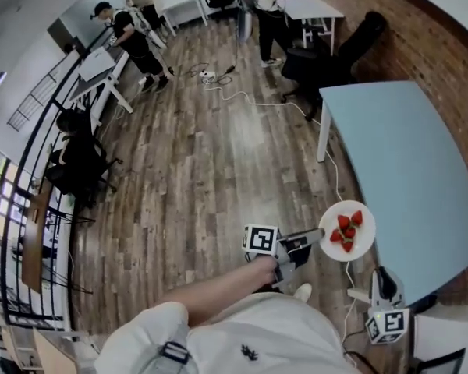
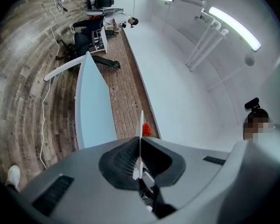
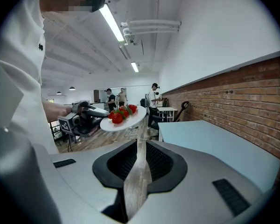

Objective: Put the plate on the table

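Note:
A white plate [image 1: 357, 242] carrying several red strawberries [image 1: 346, 231] hangs level in the air just off the near-left edge of the light blue table [image 1: 405, 154]. My left gripper [image 1: 318, 236] is shut on the plate's left rim. In the left gripper view the plate [image 2: 140, 143] shows edge-on between the jaws, with one strawberry [image 2: 147, 129] beyond it. My right gripper [image 1: 381, 275] hangs low at the right, shut with nothing in it. From the right gripper [image 3: 141, 133] view the plate [image 3: 130, 120] floats left of the table [image 3: 210, 134].
A brick wall [image 1: 444, 61] runs behind the table. Black office chairs [image 1: 335, 57] and a white desk [image 1: 312, 8] stand past its far end. Cables [image 1: 242, 96] trail over the wood floor. People [image 1: 132, 37] work at white desks at the far left.

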`<state>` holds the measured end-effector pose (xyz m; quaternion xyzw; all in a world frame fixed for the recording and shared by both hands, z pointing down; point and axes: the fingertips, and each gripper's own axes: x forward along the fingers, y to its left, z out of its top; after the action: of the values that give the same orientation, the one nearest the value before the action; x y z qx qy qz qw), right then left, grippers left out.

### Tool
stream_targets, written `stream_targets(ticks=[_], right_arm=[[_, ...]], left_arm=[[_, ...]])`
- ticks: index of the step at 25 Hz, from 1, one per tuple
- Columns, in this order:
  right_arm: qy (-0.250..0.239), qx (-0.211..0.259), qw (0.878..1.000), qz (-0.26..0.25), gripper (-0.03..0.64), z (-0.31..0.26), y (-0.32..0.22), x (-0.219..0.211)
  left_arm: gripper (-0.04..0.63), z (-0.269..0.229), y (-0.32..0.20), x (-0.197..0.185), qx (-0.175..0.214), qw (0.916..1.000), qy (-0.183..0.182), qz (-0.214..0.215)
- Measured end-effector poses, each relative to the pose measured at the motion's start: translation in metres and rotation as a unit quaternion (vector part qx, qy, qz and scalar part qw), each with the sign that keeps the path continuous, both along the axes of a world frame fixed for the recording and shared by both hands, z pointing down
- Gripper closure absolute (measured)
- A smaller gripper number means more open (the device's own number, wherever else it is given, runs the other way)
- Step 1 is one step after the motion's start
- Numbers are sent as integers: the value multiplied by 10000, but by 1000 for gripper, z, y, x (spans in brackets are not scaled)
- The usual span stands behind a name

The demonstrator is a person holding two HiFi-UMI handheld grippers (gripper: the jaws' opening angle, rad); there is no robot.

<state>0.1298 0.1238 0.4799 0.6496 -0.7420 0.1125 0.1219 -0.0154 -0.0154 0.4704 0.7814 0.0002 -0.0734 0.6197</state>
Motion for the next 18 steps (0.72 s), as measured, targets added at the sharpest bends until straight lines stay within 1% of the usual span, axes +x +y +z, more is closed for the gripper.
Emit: stream_targets(ticks=[3,6,9,13,16,18], right_arm=[[-72,-95,9999,-54,568,9,-18,16],[-130,-175,9997,-123,568,12,-40,21],[-153,-200,9996,-90,568,16,-71,31],[-74,-188,9995,253,568,16,-116,52],[-87,-168,9983,544,568,7,-149,58],[-103,-95,9973,724,568,-4,-173,62]], left_arm=[[587,2,-21,18,-131,9999,-14,-97],[588,1,-46,28,-93,9998,5,-153],[587,6,-78,42,-217,9997,14,-105],[587,17,-129,70,-255,9994,130,181],[587,14,-166,87,-307,9982,212,480],[587,10,-196,99,-250,9974,193,655]])
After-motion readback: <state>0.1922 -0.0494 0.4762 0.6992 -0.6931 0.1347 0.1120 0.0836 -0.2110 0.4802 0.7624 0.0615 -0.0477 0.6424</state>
